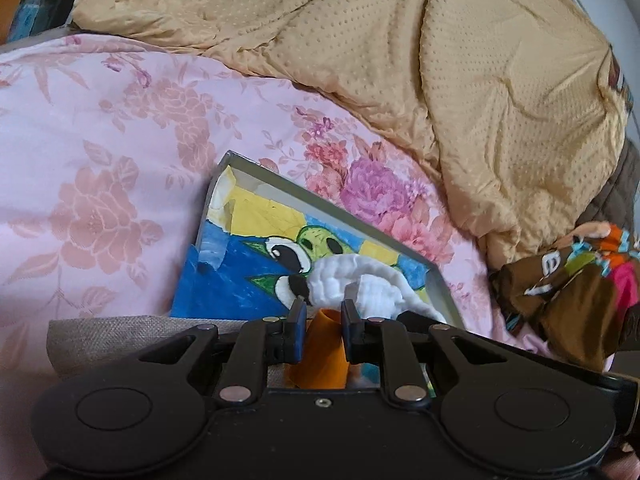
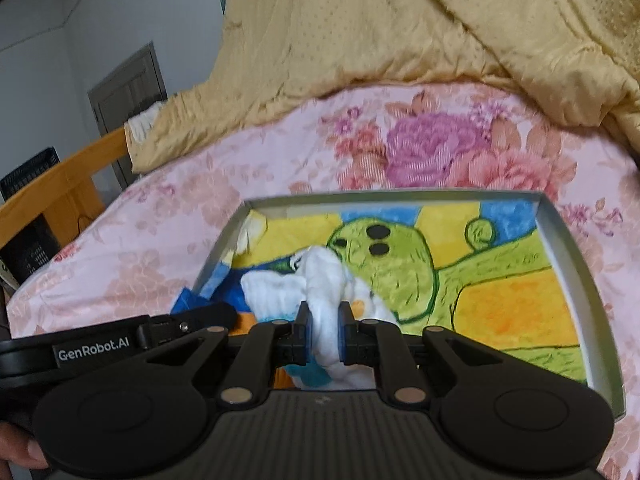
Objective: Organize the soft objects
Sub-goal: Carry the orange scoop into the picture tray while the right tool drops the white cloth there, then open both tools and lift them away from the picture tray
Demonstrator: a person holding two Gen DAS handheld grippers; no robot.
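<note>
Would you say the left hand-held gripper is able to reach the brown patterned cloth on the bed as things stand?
Probably not at once. The left hand-held gripper is shut on an orange piece of the soft toy over the tray. The cloth lies unobstructed to its right, so the path is free once it lets go.

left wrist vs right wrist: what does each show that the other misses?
Left wrist only: a brown patterned cloth bundle at the right edge, and the left gripper shut on an orange part of the toy.

Right wrist only: a door, a wooden bed frame, a black crate, and the right gripper shut on the white plush toy.

Both: painted tray, floral pink sheet, tan quilt.
</note>
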